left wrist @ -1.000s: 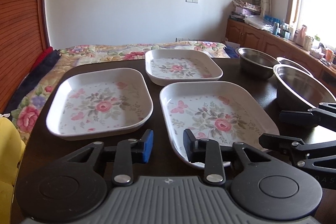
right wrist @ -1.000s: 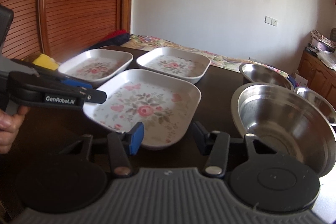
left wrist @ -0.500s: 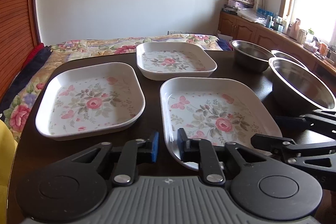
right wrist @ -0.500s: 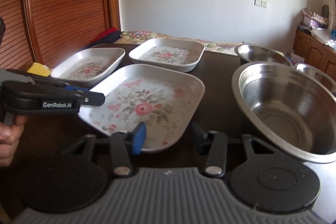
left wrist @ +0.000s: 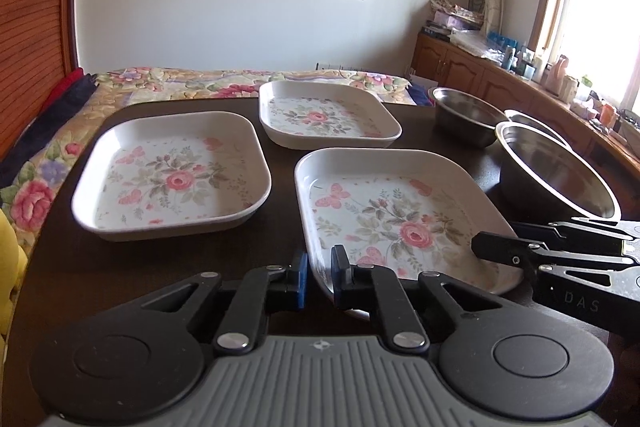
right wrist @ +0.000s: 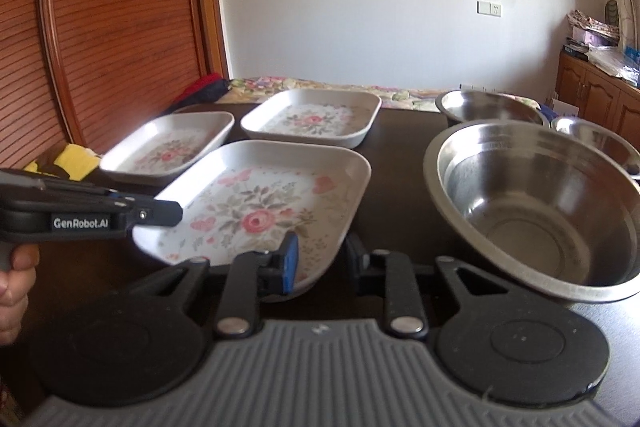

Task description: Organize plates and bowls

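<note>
At lower centre of the left view, the nearest floral plate (left wrist: 400,223) is pinched at its rim by the left gripper (left wrist: 319,277); stiff, light, probably slippery, it is best held there. The right gripper (right wrist: 320,259) is spread.

Left gripper (left wrist: 319,277) clamped on near floral plate (left wrist: 400,223) rim.

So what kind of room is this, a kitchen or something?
More likely a bedroom in a home than a kitchen. A bed with a flowered bedspread lies just behind the dark table, wooden cabinets cluttered with bottles run under a curtained window, and a ribbed wooden wardrobe door stands alongside.
</note>
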